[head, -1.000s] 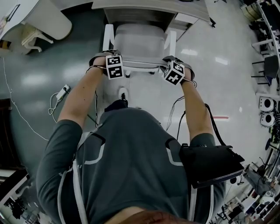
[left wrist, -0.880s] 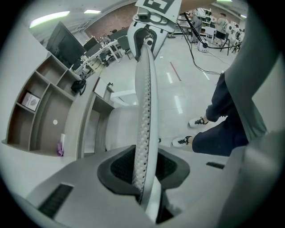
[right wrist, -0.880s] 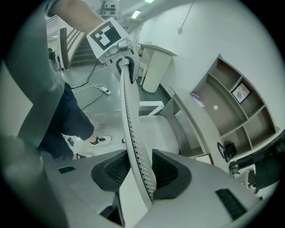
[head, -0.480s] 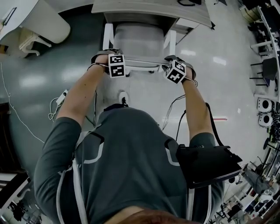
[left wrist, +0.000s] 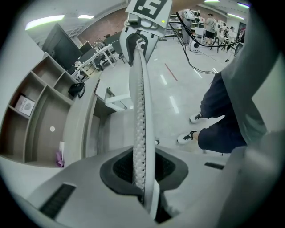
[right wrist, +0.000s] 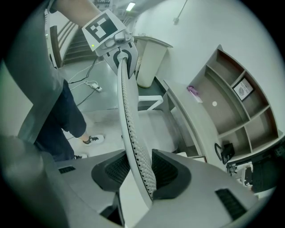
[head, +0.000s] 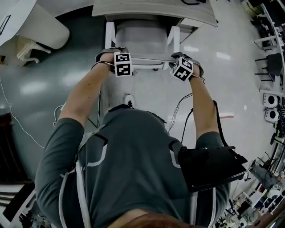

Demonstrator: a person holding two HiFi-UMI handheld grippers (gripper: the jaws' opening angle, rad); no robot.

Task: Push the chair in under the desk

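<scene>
The white chair stands at the desk (head: 151,9), its seat (head: 142,40) mostly under the desktop. Each gripper holds one end of the thin perforated backrest (head: 149,59). My left gripper (head: 116,57) is at the left end. In the left gripper view the backrest (left wrist: 140,111) runs edge-on between the dark pads of my left gripper (left wrist: 143,171), whose jaws are closing on it. My right gripper (head: 178,60) is at the right end. In the right gripper view it (right wrist: 136,171) is shut on the backrest (right wrist: 129,120), with the seat (right wrist: 153,129) beyond.
A rounded white table (head: 40,26) stands at the far left. Cables (head: 58,111) trail on the floor. Equipment (head: 271,111) lines the right edge. Open shelves (right wrist: 236,102) stand behind the desk. The person's shoes (left wrist: 187,137) are just behind the chair.
The chair has slid further toward the desk, so less of the seat shows. Both arms have stretched forward with it, still on the backrest.
</scene>
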